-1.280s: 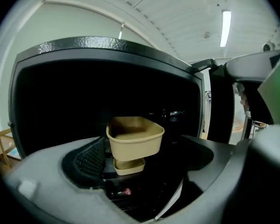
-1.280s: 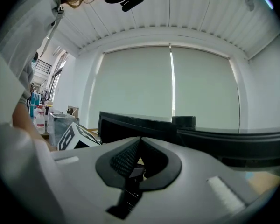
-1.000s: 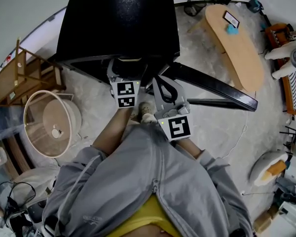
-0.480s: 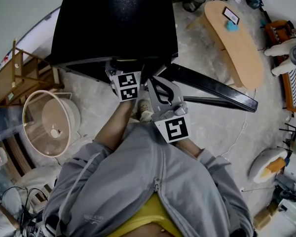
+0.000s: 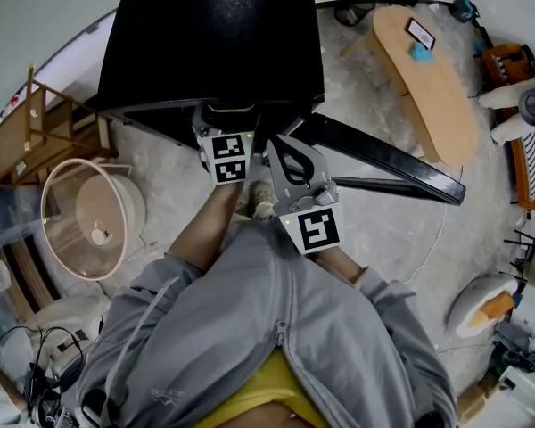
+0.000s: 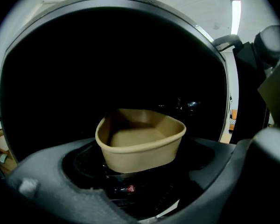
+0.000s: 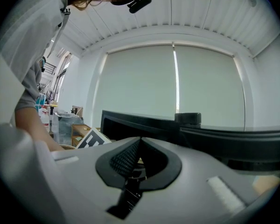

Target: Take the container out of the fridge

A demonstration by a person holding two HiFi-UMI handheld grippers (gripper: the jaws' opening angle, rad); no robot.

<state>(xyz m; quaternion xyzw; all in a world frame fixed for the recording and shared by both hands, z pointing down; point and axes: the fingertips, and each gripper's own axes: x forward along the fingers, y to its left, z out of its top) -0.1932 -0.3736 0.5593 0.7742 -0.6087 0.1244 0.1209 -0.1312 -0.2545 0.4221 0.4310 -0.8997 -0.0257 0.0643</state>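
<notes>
Container [image 6: 140, 141]: was found inside fridge [image 6: 107, 55], untouched between left gripper [image 6: 144, 174] jaws, spread wide though lately narrowing. Right gripper [image 7: 139, 143]: was kept closed, empty. Opposite walls best pinched squarely, level.

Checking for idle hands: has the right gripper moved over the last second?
No. The right gripper stays put, its tips still at the front edge of the fridge, just left of the open door.
</notes>
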